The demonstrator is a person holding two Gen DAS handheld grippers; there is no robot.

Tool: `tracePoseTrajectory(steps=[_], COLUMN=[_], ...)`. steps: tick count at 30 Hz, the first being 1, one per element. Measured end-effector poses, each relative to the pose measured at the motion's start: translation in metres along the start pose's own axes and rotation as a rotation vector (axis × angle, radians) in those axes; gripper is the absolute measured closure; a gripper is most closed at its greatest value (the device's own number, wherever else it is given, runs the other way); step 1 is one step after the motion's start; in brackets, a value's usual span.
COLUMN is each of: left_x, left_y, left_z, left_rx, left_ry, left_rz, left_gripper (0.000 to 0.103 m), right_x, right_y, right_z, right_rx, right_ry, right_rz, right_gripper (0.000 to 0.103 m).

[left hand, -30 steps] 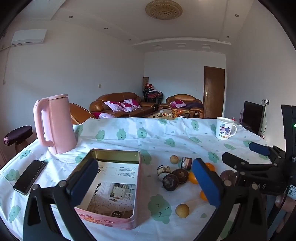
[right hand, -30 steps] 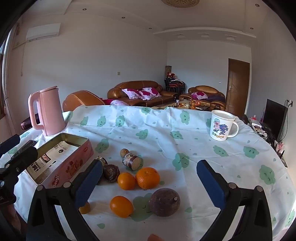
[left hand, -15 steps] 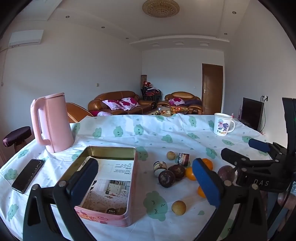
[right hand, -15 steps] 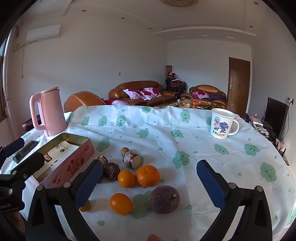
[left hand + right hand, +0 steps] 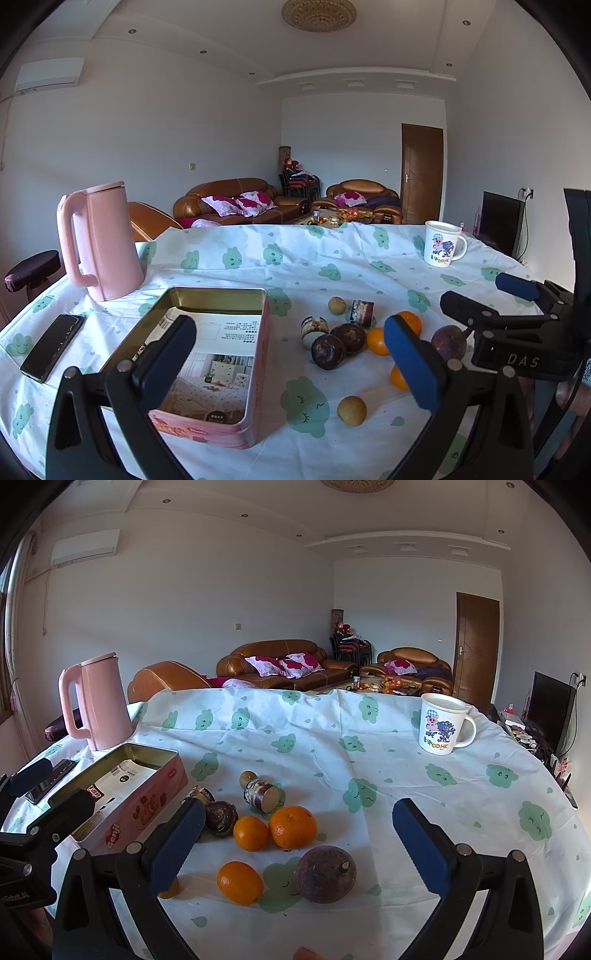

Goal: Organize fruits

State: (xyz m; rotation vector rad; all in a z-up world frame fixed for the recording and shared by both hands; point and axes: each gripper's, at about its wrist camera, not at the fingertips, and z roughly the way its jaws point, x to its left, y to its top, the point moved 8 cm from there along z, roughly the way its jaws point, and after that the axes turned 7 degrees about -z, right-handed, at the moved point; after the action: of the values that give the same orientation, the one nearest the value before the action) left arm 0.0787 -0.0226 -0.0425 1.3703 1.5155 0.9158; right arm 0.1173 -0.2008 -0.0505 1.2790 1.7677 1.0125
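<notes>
An open pink tin (image 5: 207,354) with a printed sheet inside lies on the cloud-print tablecloth; it also shows in the right wrist view (image 5: 125,801). Beside it lie several fruits: three oranges (image 5: 292,826), a big dark purple fruit (image 5: 325,873), brown round fruits (image 5: 327,350), small tan ones (image 5: 352,410) and cut cane pieces (image 5: 264,794). My left gripper (image 5: 291,362) is open and empty, above the tin's right edge. My right gripper (image 5: 299,849) is open and empty, above the oranges and the purple fruit.
A pink kettle (image 5: 98,240) stands at the back left, a black phone (image 5: 51,350) lies at the left edge, and a cartoon mug (image 5: 441,723) stands at the back right. The round table's edge curves close on the right.
Both grippers have drifted slightly; the table and fruits sit a little lower in both views. Nothing has been grasped or moved.
</notes>
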Motion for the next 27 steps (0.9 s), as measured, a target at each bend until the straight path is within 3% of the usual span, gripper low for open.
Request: tracePoseTrajectory(steps=[27], left_x=[-0.0036], left_y=[-0.0057], left_z=[0.0019], left_rx=[0.009], left_ry=[-0.004], left_rz=[0.001], left_gripper=[0.0], right_x=[0.0016], right_y=[-0.0058], right_z=[0.0022], right_rx=[0.015], right_ry=[0.005], right_rz=[0.001], right_gripper=[0.001])
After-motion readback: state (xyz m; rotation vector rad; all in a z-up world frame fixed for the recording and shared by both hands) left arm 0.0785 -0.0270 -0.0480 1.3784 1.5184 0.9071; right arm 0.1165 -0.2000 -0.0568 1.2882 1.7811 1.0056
